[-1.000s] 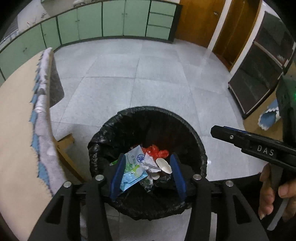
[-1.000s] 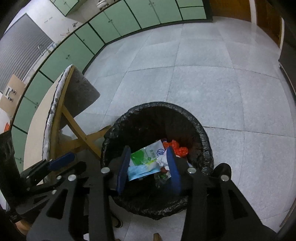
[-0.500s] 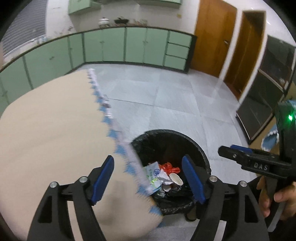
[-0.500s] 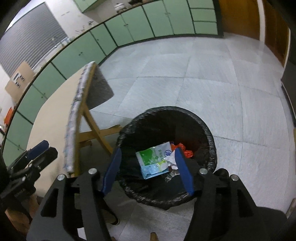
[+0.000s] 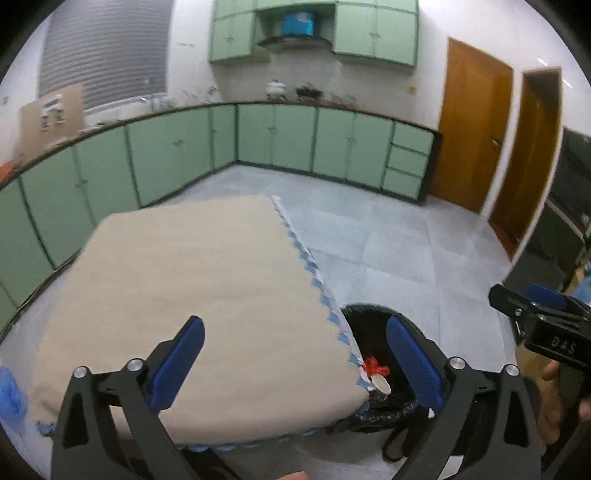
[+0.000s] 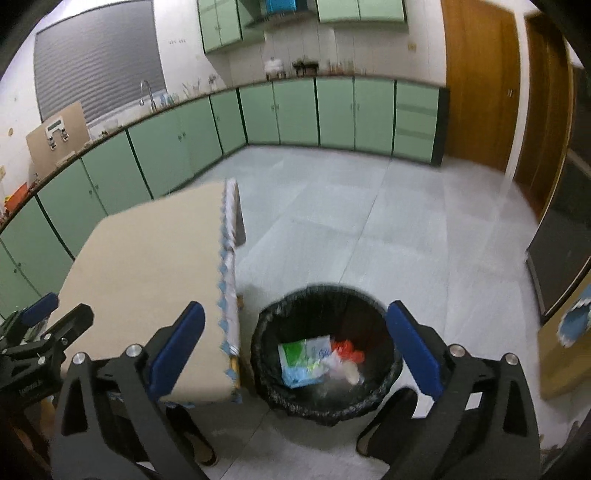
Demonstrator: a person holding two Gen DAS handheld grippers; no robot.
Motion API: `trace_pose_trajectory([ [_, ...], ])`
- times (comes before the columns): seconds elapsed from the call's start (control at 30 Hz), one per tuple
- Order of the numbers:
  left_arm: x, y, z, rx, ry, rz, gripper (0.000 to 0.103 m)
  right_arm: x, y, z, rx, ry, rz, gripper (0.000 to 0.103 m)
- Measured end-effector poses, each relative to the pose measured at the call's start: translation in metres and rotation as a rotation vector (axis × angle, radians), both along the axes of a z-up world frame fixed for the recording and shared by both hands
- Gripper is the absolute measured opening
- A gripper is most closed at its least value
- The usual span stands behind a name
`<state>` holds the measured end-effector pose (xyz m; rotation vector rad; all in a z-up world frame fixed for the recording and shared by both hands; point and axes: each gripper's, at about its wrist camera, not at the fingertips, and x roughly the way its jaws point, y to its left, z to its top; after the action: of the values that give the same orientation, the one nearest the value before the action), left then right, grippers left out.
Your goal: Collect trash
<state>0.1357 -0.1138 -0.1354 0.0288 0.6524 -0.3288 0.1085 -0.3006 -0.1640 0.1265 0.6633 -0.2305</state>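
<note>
Bench point(image 5: 192, 295) covered in beige cloth, scalloped blue trim along its edge point(image 6: 223, 280); fills 9 o'clock of both views. Grey tiled floor point(image 6: 369, 221) through the centre. Green base cabinets point(image 5: 295, 140) curve along the far wall from 9 to 1 o'clock, cluttered counter on top; green wall cupboards point(image 6: 221, 26) at 12 o'clock. Two wooden doors point(image 5: 476, 133) at 2 o'clock. Shuttered window point(image 6: 96, 62) at 10 o'clock, tap point(image 6: 147, 92) below it.
</note>
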Motion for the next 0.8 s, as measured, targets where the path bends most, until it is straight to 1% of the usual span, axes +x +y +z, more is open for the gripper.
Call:
trace_pose_trajectory([
  [0.1, -0.016, 0.018, 0.026, -0.006, -0.054, 0.037, 0.097, -0.015, 0.017, 0.025, -0.074, -0.067, -0.056, 0.098],
  [0.2, -0.032, 0.034, 0.048, -0.001, -0.098, 0.066, 0.097, -0.030, 0.030, 0.048, -0.091, -0.137, -0.088, 0.098],
  [0.27, -0.040, 0.041, 0.058, 0.002, -0.117, 0.093, 0.097, -0.038, 0.037, 0.058, -0.094, -0.159, -0.087, 0.098],
  [0.47, -0.075, 0.055, 0.087, 0.008, -0.195, 0.156, 0.097, -0.065, 0.051, 0.078, -0.115, -0.217, -0.109, 0.098],
  [0.57, -0.094, 0.064, 0.101, -0.007, -0.229, 0.195, 0.097, -0.080, 0.062, 0.087, -0.129, -0.242, -0.106, 0.098],
  [0.67, -0.108, 0.068, 0.109, -0.017, -0.260, 0.219, 0.097, -0.090, 0.069, 0.092, -0.129, -0.262, -0.097, 0.098],
  [0.8, -0.119, 0.070, 0.115, -0.016, -0.273, 0.219, 0.097, -0.098, 0.076, 0.098, -0.129, -0.269, -0.077, 0.098],
])
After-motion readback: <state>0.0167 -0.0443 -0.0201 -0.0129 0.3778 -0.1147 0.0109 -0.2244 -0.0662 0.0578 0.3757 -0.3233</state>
